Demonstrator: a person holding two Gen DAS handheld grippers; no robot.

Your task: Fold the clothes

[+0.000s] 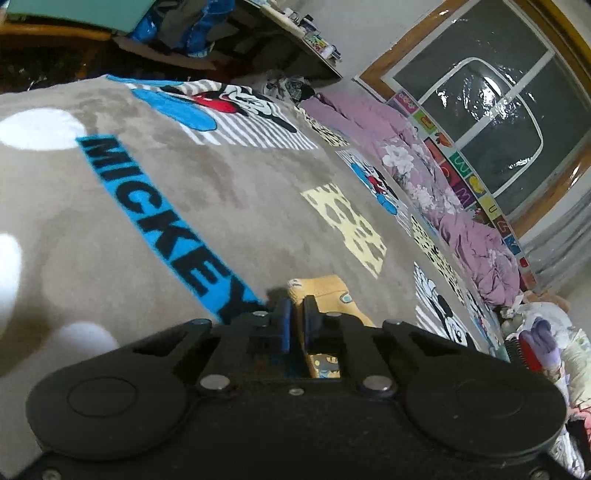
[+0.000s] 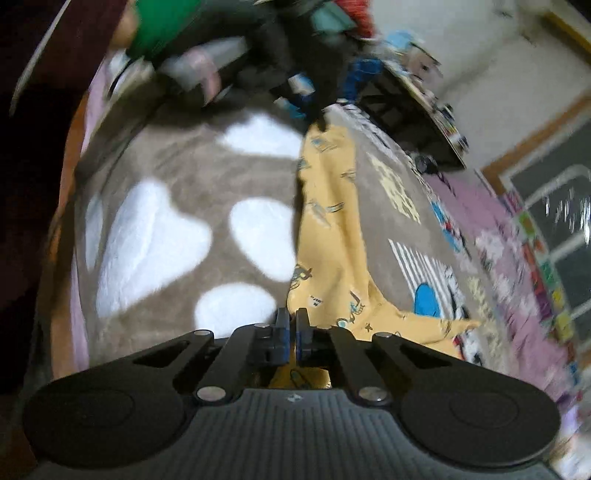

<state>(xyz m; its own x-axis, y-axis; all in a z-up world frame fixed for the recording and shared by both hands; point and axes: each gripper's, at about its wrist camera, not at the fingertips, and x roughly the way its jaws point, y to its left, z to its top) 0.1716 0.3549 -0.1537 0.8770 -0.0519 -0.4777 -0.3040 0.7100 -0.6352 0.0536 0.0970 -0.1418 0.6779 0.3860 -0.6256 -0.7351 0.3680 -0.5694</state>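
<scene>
A yellow garment (image 2: 332,229) printed with small cartoons lies stretched in a long strip across the grey-brown Mickey blanket (image 2: 177,155). My right gripper (image 2: 291,317) is shut on its near end, with cloth bunched between the blue pads. At the far end a dark, blurred gripper (image 2: 314,110) meets the cloth. In the left wrist view my left gripper (image 1: 297,306) is shut on a fold of the same yellow garment (image 1: 325,291), which pokes up between and beyond the pads. The blanket (image 1: 221,184) spreads out ahead of it.
A bunched pink floral quilt (image 1: 461,206) runs along the blanket's far edge below a framed window (image 1: 480,122). A cluttered shelf (image 1: 306,40) stands at the back, and a heap of clothes (image 1: 546,339) lies at the right. A person's green sleeve (image 2: 162,22) shows at the top.
</scene>
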